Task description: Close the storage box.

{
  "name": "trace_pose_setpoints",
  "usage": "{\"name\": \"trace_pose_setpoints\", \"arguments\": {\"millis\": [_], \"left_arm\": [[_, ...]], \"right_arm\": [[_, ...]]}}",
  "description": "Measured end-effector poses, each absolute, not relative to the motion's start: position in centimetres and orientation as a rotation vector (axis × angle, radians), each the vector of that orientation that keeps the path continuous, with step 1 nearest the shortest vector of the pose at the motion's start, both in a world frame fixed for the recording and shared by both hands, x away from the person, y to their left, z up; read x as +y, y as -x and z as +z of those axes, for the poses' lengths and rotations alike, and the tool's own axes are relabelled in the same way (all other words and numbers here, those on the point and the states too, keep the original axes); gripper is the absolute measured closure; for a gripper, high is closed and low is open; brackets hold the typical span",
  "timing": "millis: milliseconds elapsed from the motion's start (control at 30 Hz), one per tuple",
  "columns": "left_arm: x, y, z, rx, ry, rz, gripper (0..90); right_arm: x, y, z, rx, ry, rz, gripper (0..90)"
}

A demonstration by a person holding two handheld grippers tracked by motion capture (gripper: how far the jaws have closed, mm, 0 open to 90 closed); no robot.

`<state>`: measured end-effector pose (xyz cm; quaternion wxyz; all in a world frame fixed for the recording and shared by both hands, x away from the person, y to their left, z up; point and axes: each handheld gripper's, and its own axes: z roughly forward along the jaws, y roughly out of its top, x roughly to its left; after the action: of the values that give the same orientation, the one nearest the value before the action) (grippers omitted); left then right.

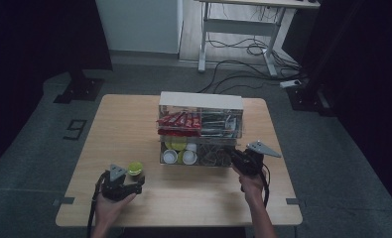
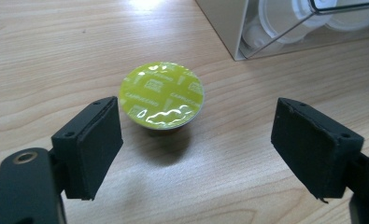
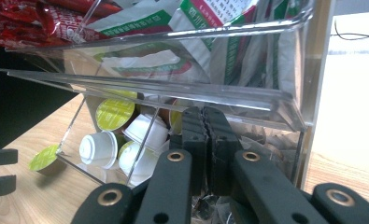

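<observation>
My left gripper point(image 2: 196, 144) is sitting with jaws wide apart, nothing between the pads. The green capsule point(image 2: 161, 94) is standing on the wooden table point(image 2: 42, 56) just ahead of the jaws, closer to my left pad, not touching either. Its foil lid is glossy yellow-green, round, catching glare, with repeated pale print reading something like "CAPPUCCINO"; the rest is too small to read. From the high view the capsule point(image 1: 135, 168) is lying just left of the clear organizer point(image 1: 201, 130) and slightly in front of it, with my left gripper point(image 1: 126, 186) right behind it.

The organizer is acrylic and two-tiered. Its upper tier is holding red sachets point(image 1: 178, 120) on the left and white-and-green packets point(image 3: 219, 28) on the right; the packets carry Chinese print that I can't read. Its lower tier is holding white capsules point(image 3: 98, 148) and more green-lidded ones point(image 3: 114, 113).

My right gripper point(image 3: 204, 149) is sitting with jaws pressed together, gripping nothing, tips up against the organizer's lower front on its right side.
</observation>
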<state>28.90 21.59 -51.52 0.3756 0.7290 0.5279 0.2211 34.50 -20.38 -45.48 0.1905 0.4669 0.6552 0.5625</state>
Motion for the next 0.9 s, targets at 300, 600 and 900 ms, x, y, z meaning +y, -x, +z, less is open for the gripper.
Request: {"name": "trace_pose_setpoints", "arguments": {"millis": [300,600,900], "left_arm": [[21.9,-28.7,-52.2,1.371,-1.864,0.541,17.4],[21.9,-28.7,-52.2,1.363,-1.869,0.526,18.0],[22.2,-28.5,-52.2,1.369,-1.866,0.524,18.1]], "right_arm": [[-19.9,-34.2,-46.0,1.865,-1.305,1.555,87.6],[-19.8,-33.9,-46.5,1.884,-1.317,1.529,88.9],[-20.2,-33.5,-46.8,1.889,-1.328,1.531,89.4]]}}
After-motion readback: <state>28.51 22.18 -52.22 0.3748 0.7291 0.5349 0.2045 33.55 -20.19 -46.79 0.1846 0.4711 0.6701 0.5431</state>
